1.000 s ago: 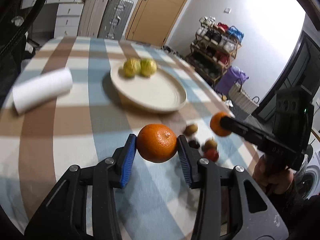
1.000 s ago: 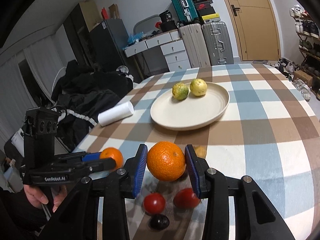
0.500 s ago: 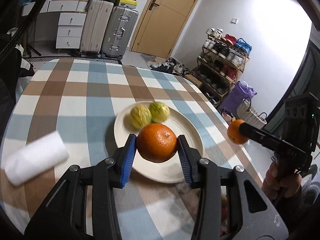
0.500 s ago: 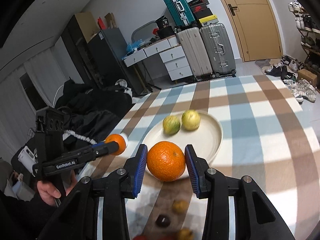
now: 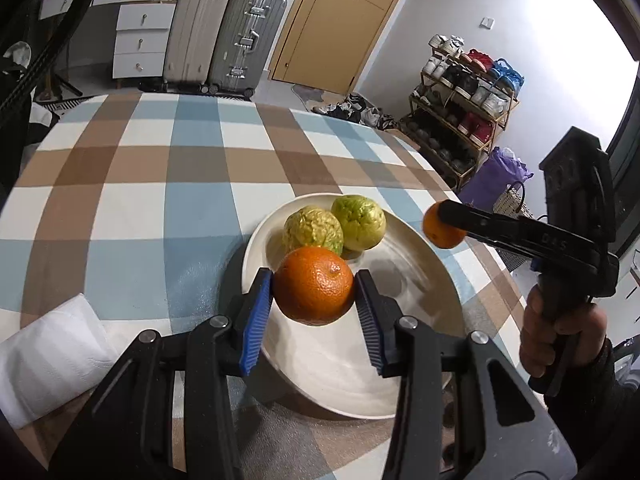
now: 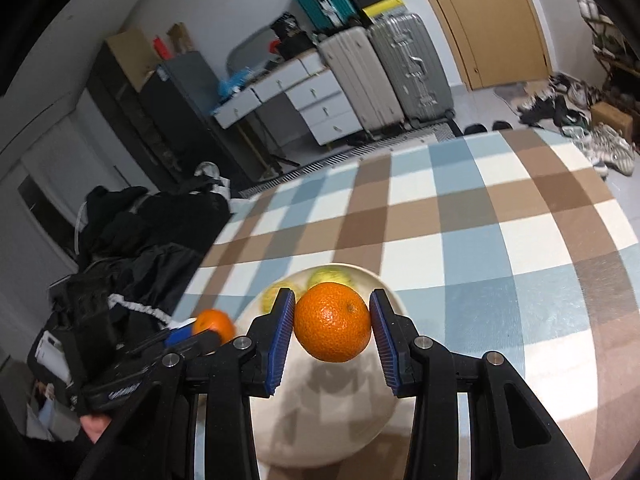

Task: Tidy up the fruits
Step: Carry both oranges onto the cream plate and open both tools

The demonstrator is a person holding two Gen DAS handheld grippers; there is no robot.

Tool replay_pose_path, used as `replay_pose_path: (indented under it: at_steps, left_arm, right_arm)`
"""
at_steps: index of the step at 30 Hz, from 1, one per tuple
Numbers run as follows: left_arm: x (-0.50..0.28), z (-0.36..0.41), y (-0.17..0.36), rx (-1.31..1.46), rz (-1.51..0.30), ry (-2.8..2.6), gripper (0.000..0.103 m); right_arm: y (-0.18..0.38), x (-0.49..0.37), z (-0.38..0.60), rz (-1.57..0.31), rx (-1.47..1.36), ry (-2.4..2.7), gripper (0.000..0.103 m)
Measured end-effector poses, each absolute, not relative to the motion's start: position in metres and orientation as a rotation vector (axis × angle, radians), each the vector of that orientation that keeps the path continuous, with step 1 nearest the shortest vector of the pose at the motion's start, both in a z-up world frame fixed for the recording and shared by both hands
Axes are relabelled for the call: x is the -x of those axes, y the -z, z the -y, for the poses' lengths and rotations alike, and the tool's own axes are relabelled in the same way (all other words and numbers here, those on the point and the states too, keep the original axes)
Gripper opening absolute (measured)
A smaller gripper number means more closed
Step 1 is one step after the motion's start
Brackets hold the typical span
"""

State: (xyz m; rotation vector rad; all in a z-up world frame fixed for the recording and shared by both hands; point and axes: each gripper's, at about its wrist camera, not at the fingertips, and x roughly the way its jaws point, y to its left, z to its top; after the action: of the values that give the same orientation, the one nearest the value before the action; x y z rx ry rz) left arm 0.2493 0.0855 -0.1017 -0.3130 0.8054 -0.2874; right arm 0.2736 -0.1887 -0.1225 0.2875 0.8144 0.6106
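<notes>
My left gripper (image 5: pixel 315 294) is shut on an orange (image 5: pixel 314 286), held just above the near left part of a cream plate (image 5: pixel 420 272). Two yellow-green fruits (image 5: pixel 314 228) (image 5: pixel 360 220) lie at the plate's far side. In the left wrist view my right gripper (image 5: pixel 442 226) comes in from the right, carrying a second orange (image 5: pixel 440 236) over the plate's right rim. In the right wrist view that gripper (image 6: pixel 332 330) is shut on its orange (image 6: pixel 332 328) above the plate (image 6: pixel 320 420). The left gripper's orange (image 6: pixel 214 324) shows at the left there, blurred.
A white paper roll (image 5: pixel 48 356) lies on the checked tablecloth (image 5: pixel 160 184) left of the plate. Dark clothes (image 6: pixel 132 248) pile up beyond the table's left edge. Suitcases (image 5: pixel 224 36), drawers and a shoe rack (image 5: pixel 464 96) stand against the walls.
Both grippers have carried their oranges from the near table, past the small fruits, to above the plate. The small red and dark fruits have dropped out of view.
</notes>
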Motion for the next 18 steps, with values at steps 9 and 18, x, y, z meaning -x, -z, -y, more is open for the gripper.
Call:
replay_pose_path:
  at_steps: [9, 18]
  left_arm:
    - [-0.26, -0.08, 0.115, 0.298, -0.806, 0.274, 0.039]
    - [-0.268, -0.077, 0.117, 0.282, -0.808, 0.242, 0.039]
  right_arm:
    - [0.153, -0.298, 0.179, -0.871, -0.315, -0.602, 0.039]
    - [0.164, -0.305, 0.172, -0.889, -0.342, -0.577, 0.04]
